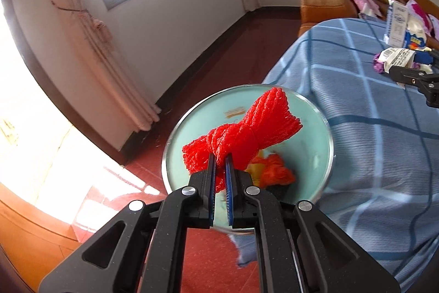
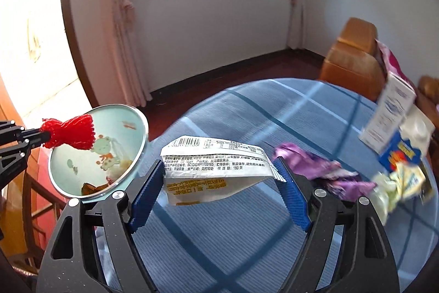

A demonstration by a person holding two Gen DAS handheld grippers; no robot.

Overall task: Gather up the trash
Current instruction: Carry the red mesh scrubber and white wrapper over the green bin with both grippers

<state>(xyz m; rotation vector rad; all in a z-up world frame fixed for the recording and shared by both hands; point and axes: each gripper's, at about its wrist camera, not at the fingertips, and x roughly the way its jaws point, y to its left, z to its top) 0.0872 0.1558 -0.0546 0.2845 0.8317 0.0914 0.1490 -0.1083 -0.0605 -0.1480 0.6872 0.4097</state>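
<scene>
My left tongs (image 1: pixel 220 155) pinch the soft red mesh net (image 1: pixel 241 133) over the bin (image 1: pixel 175 144). My right tongs (image 2: pixel 219 177) gape around the light, crinkly wrapper (image 2: pixel 216 169) on the surface (image 2: pixel 247 238); I'd grip its middle.

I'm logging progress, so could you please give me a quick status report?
Left hand-held gripper shut on red foam net over mint bin. Right hand-held gripper open around white wrapper.
</scene>
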